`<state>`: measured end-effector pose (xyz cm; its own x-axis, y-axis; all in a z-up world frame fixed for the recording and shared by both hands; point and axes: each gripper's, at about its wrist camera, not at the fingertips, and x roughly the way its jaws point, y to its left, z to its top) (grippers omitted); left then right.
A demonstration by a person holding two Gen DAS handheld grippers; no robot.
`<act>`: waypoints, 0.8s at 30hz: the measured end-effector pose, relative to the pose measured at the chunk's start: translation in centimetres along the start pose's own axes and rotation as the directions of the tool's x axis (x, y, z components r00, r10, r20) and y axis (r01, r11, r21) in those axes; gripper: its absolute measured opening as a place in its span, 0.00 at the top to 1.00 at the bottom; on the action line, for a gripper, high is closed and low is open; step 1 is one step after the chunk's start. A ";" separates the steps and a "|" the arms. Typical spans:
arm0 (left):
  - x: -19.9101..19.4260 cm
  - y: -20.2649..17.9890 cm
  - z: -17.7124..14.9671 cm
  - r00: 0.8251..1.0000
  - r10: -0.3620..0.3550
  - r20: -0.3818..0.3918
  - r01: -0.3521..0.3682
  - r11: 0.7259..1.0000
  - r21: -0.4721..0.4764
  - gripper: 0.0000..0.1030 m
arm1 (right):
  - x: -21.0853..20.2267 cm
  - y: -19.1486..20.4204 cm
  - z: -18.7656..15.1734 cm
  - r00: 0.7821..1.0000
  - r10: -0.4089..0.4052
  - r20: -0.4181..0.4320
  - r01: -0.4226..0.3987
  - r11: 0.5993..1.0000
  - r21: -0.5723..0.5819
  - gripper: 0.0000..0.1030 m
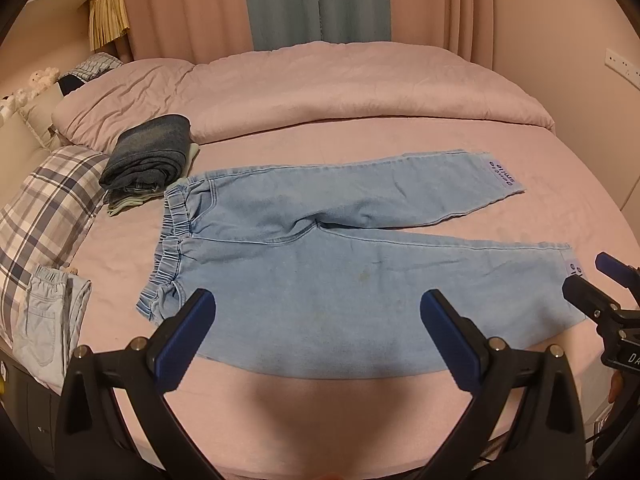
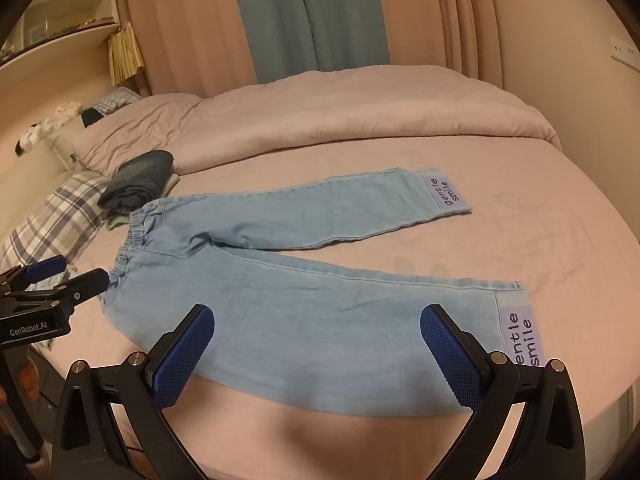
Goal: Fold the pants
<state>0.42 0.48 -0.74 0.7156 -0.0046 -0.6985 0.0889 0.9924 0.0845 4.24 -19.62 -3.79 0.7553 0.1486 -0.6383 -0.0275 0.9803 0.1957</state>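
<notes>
Light blue denim pants (image 1: 320, 256) lie flat on the pink bed, waistband at the left, both legs spread to the right with lilac "gentle smile" cuff labels (image 2: 520, 336). They also show in the right wrist view (image 2: 304, 304). My left gripper (image 1: 318, 312) is open and empty, hovering over the near leg close to the waistband. My right gripper (image 2: 318, 328) is open and empty over the near leg close to its cuff. Each gripper shows at the edge of the other's view: the right one (image 1: 592, 280), the left one (image 2: 80, 276).
A stack of folded dark and pale clothes (image 1: 150, 160) sits beside the waistband. A plaid pillow (image 1: 48, 208) with another pale denim garment (image 1: 48, 320) lies at the left. A rolled pink duvet (image 1: 320, 92) runs along the back, curtains behind it.
</notes>
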 end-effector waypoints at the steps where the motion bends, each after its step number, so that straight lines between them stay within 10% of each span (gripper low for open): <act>1: 0.0 0.0 0.0 1.000 0.001 -0.001 -0.001 1.000 0.000 0.00 | 0.0 0.0 -0.1 1.000 0.000 0.001 0.000 1.000 0.000 0.00; 24: 0.4 -0.2 -0.2 0.998 0.005 -0.057 -0.005 1.000 -0.004 0.00 | -0.1 0.1 -0.2 1.000 0.008 -0.002 -0.009 1.000 -0.015 0.01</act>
<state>0.57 0.31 -1.22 0.6754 0.0074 -0.7374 0.0823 0.9929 0.0854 4.01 -19.49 -3.81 0.7538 0.1571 -0.6380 -0.0439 0.9809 0.1897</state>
